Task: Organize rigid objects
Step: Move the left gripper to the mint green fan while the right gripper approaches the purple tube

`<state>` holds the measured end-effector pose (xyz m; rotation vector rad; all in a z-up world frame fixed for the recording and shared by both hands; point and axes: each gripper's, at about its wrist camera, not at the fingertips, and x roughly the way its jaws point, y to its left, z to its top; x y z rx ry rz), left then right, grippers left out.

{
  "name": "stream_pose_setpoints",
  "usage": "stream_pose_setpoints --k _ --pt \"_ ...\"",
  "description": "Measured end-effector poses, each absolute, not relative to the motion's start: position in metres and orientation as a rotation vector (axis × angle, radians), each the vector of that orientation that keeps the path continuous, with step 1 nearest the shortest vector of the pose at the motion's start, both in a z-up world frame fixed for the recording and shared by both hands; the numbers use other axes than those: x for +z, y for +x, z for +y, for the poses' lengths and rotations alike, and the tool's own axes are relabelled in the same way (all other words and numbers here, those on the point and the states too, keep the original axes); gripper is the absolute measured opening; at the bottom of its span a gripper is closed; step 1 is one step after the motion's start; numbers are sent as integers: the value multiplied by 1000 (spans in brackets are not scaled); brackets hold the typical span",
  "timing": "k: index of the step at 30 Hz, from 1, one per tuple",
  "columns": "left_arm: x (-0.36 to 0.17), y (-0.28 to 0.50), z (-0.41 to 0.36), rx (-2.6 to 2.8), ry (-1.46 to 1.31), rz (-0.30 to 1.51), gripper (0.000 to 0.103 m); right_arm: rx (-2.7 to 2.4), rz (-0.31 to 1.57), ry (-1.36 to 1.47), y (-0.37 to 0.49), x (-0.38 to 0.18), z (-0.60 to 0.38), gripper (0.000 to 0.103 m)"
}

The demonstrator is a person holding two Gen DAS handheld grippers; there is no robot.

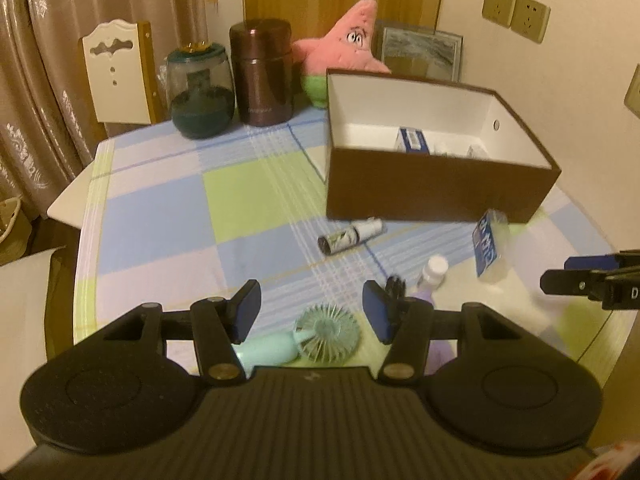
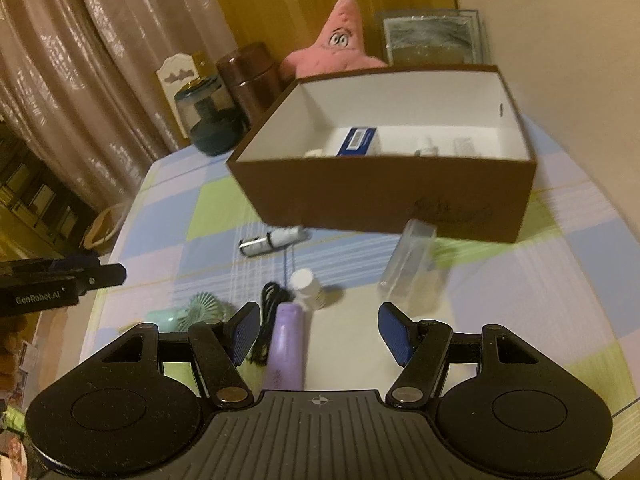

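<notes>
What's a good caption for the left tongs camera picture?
Open left tongs hover above a mint fan, with a brown box waiting behind.

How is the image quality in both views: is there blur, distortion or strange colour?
Left wrist view: dim yellowish light, fisheye bending, the brown box edges smeared. Right wrist view: same warm cast, stronger smear on the clear plastic case and tablecloth; dark vignette in both corners.
</notes>
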<state>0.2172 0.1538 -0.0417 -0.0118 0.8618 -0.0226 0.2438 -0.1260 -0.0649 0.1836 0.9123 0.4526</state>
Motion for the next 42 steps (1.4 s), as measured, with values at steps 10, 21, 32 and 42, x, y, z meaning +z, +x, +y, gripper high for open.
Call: stream_pose_setpoints --k 10,21,32,42 --pt "-80 199 168 -31 25 939 54 485 974 129 239 -92 -93 65" --pt "-111 203 185 -57 61 985 54 494 1023 74 245 -118 -67 65" --pt "-125 218 192 -119 118 985 54 466 1058 64 252 -131 -56 65" --pt "-145 238 192 -171 196 1002 54 446 1077 25 257 -149 -45 65"
